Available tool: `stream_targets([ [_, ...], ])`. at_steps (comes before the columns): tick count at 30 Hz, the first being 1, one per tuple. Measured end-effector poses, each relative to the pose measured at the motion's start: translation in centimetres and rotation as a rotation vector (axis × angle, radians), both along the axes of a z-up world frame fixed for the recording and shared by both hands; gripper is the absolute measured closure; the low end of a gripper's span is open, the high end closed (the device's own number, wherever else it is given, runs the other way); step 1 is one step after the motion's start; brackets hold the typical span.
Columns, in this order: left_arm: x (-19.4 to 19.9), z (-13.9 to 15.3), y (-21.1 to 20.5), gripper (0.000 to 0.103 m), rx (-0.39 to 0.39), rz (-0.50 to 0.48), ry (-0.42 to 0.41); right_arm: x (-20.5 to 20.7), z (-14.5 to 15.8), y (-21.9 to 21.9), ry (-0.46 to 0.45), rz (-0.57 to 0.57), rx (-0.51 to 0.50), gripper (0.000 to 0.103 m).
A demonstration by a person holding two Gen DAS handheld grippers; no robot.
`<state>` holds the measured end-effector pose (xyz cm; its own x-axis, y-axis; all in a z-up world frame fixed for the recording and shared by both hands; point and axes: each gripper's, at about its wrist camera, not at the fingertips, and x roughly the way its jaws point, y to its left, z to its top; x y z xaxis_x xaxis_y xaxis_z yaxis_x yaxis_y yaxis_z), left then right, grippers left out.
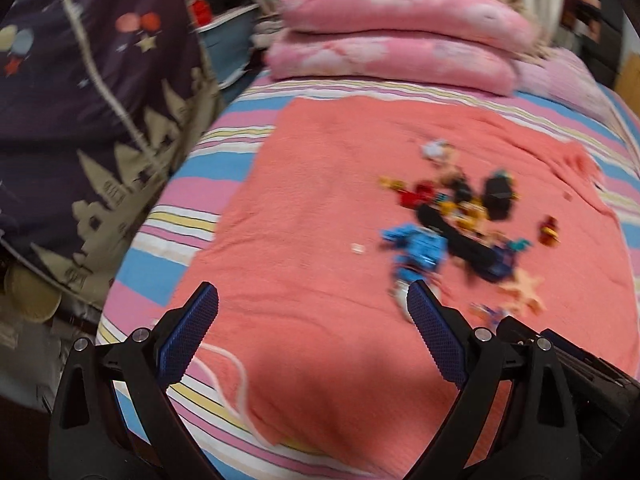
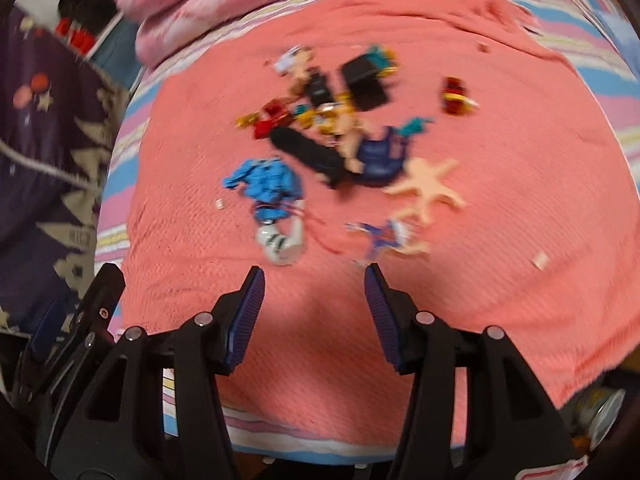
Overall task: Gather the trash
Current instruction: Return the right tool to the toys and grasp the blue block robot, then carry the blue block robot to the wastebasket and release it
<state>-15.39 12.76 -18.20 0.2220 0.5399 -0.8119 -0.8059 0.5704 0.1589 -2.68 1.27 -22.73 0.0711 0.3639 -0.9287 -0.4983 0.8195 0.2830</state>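
Note:
A scatter of small toy parts and scraps lies on a coral towel [image 1: 320,200] [image 2: 480,280] spread over a striped bed. Among them are a blue piece [image 1: 420,246] [image 2: 264,180], a long black piece [image 1: 456,236] [image 2: 308,152], a black block [image 1: 498,194] [image 2: 366,84], a red piece [image 1: 548,232] [image 2: 454,96], a beige star-like figure [image 1: 524,288] [image 2: 428,184] and a white shoe-like piece [image 2: 280,244]. My left gripper [image 1: 312,292] is open above the towel, left of the pile. My right gripper [image 2: 314,276] is open just short of the pile. Both views are blurred.
Two pink pillows [image 1: 400,40] [image 2: 180,12] are stacked at the head of the bed. A dark patterned quilt [image 1: 80,120] [image 2: 44,140] hangs at the left. A thin white cord [image 1: 236,376] lies near the towel's front edge. Small white scraps [image 1: 357,249] [image 2: 540,260] dot the towel.

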Motion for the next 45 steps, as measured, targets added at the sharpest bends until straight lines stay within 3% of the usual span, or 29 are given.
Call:
stream_targets([
  [8, 0.9, -3.4, 4.8, 0.010, -0.012, 0.057, 0.038, 1.7, -3.6, 4.8, 0.042, 0.041, -0.027, 0.053],
  [10, 1.6, -4.3, 6.0, 0.010, -0.012, 0.062, 0.044, 2.4, -4.5, 5.7, 0.056, 0.034, -0.041, 0.047],
  [14, 2.3, -5.8, 8.1, 0.010, -0.055, 0.091, 0.043, 3.3, -5.8, 8.0, 0.050, 0.055, -0.085, 0.038],
  [23, 4.6, -9.1, 11.5, 0.010, -0.130, 0.082, 0.066, 5.0, -8.3, 11.5, 0.039, 0.064, -0.177, 0.037],
  [25, 4.9, -9.5, 11.6, 0.010, -0.139, 0.071, 0.066, 5.3, -8.9, 11.5, 0.058, 0.052, -0.178, 0.038],
  [27, 5.3, -9.7, 11.6, 0.010, -0.148, 0.052, 0.068, 5.5, -9.3, 11.5, 0.076, 0.046, -0.169, 0.053],
  [28, 5.5, -9.8, 11.6, 0.010, -0.153, 0.045, 0.069, 5.6, -9.5, 11.4, 0.098, 0.044, -0.153, 0.056],
  [33, 5.7, -9.0, 11.4, 0.010, -0.169, 0.039, 0.042, 5.7, -8.6, 10.7, 0.083, 0.040, -0.128, 0.057],
  [45, 7.1, -2.4, 7.8, 0.010, -0.130, -0.059, -0.095, 6.8, -1.1, 4.9, 0.002, -0.089, 0.020, 0.059],
])
